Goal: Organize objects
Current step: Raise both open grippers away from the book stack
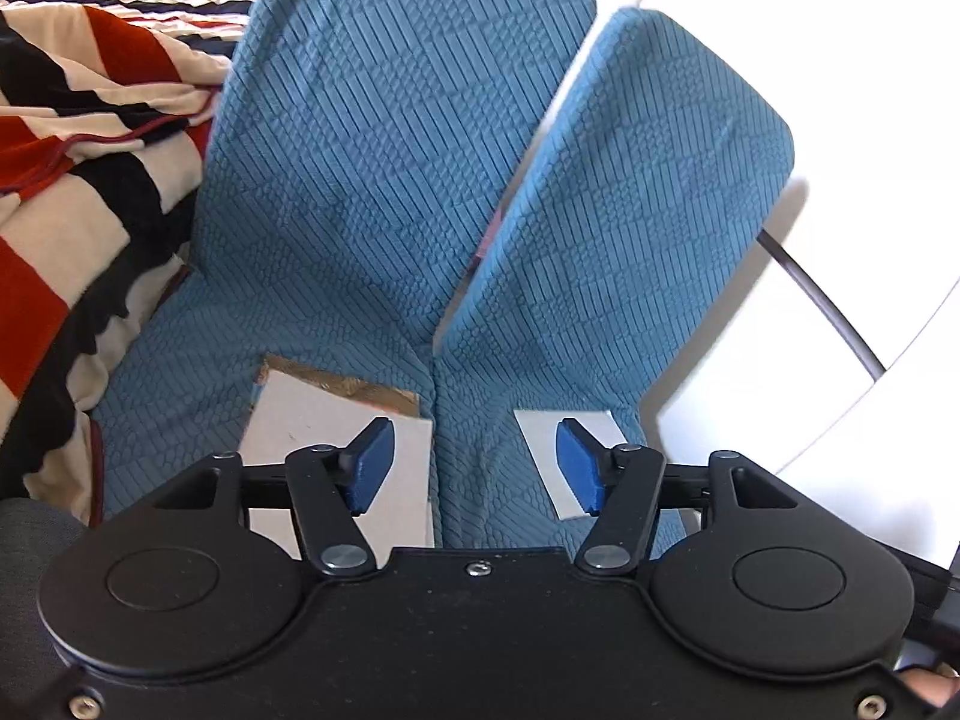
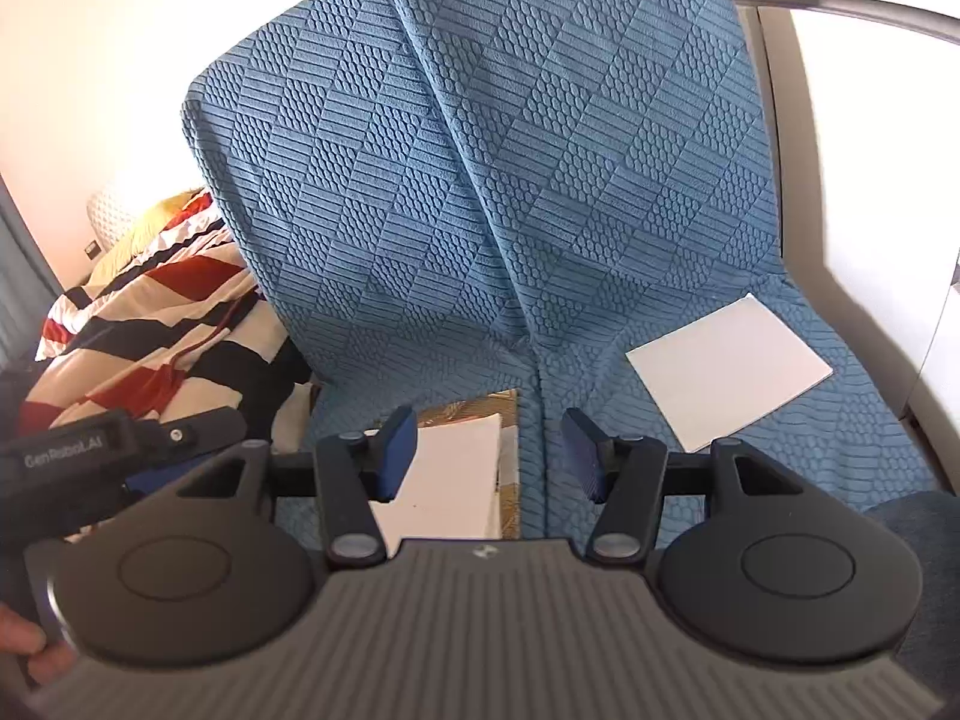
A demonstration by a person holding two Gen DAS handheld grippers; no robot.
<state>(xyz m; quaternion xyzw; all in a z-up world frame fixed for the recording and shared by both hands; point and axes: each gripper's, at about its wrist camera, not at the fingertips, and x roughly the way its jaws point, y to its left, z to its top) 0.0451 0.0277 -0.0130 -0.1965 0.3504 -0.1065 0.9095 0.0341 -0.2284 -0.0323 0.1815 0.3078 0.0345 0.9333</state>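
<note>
- Left wrist view: left gripper point(image 1: 474, 463) low centre, fingers spread, nothing between the pads point(image 1: 373, 462); blue seat fabric shows through the gap.
- White card point(image 1: 282, 420) at 8 o'clock of the gap, lying flat on the seat point(image 1: 180, 360), stacked on a gold sheet point(image 1: 336, 381) whose edge peeks out at the card's 12 o'clock side. Probably stacked as a sorted pile.
- Second white sheet point(image 1: 543, 474) at 4 o'clock of the gap, flat on the other seat cushion, apart from the pile, partly hidden behind the right-hand pad.
- Two blue backrests point(image 1: 390, 138) upright at 12 o'clock, split by a narrow gap; striped blanket point(image 1: 72, 168) bunched at 9 o'clock, off the seat.
- Right wrist view: right gripper point(image 2: 489, 459) low centre, fingers spread, pinching nothing; pads point(image 2: 397, 459) clear of the fabric.
- White card point(image 2: 444, 480) on the gold sheet point(image 2: 480, 408) at 7 o'clock of the gap, lying beside the seat's seam.
- Loose white sheet point(image 2: 729, 369) at 2 o'clock, flat on the seat point(image 2: 870, 420), well apart from the pile; likely the item left to gather.
- Left gripper point(image 2: 78, 468) at 9 o'clock, hand point(image 2: 30, 648) at 8 o'clock gripping a handle.
- Blanket point(image 2: 150, 324) at 10 o'clock, backrests point(image 2: 480, 150) at 12.
- Judgement: both grippers empty and lifted off the seat, between placements.
</note>
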